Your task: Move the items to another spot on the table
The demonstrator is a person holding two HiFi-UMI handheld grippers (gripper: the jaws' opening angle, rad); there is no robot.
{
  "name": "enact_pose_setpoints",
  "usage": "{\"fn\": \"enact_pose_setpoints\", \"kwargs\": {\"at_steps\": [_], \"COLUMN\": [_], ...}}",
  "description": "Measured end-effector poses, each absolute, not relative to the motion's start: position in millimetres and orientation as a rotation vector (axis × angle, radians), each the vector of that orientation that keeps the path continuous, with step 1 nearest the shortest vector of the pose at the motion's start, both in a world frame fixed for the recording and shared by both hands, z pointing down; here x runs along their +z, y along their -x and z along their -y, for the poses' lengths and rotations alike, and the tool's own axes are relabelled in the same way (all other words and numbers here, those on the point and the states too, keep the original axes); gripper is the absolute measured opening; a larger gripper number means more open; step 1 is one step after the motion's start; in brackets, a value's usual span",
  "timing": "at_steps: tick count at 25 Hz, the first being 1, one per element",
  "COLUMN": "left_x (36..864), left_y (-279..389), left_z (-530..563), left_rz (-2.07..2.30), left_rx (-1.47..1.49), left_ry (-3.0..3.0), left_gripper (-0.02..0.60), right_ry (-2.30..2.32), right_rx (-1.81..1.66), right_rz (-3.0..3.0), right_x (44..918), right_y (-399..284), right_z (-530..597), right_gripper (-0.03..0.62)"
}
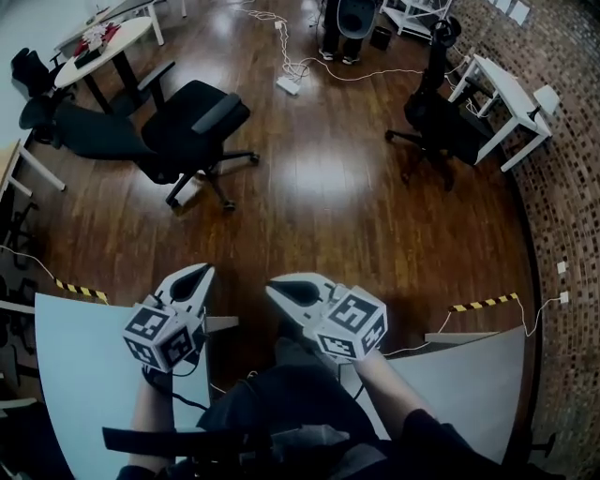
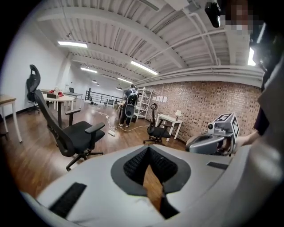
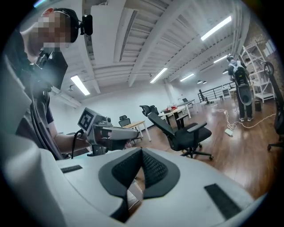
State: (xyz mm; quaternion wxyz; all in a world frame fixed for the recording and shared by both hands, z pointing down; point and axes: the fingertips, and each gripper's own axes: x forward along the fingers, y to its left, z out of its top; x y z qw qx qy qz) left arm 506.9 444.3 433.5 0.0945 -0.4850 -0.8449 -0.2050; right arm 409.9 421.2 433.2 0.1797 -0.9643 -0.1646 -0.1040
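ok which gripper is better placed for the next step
Neither left nor right stands out. The left gripper and right gripper are both shut and empty, side by side, pointing out over the brown wooden floor. No item to move shows in any view.

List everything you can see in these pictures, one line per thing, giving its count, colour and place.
Office chairs: at least two, black; one left of centre, one by the right-hand desk.
Desks: two, white; upper left, and against the wall at right.
Power strip: one, white; on the floor, top centre, cable attached.
Hazard tape: two strips, yellow-and-black; on the floor near each table section.
Table: two sections, pale grey; bottom left and bottom right.
Floor: brown wood; throughout.
Brick wall: one, reddish brown; right edge.
Standing person: one, dark clothing; top centre.
Left claw: one, grey; bottom, left of centre, shut, empty.
Right claw: one, grey; bottom centre, shut, empty.
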Motion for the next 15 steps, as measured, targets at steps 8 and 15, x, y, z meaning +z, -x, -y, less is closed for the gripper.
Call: {"fn": "enact_pose_setpoints", "kwargs": {"at_steps": [8, 15], "left_x": [393.5, 349.1], "left_y": [-493.4, -450.1], "left_z": [-525.4, -570.3], "left_rz": [2.496, 2.590], "left_rx": [-0.698, -0.643], "left_ry": [1.470, 1.352], "left_gripper": [0.005, 0.005], "right_ry": [2.610, 2.548], "right_rx": [-0.112, 0.004], "right_rz": [0.446, 0.559], "right_x": [438.0, 430.9], "right_y": [-379.3, -341.0], "right_z": [-495.5, -537.6], "right_gripper": [-0.017, -0.017]}}
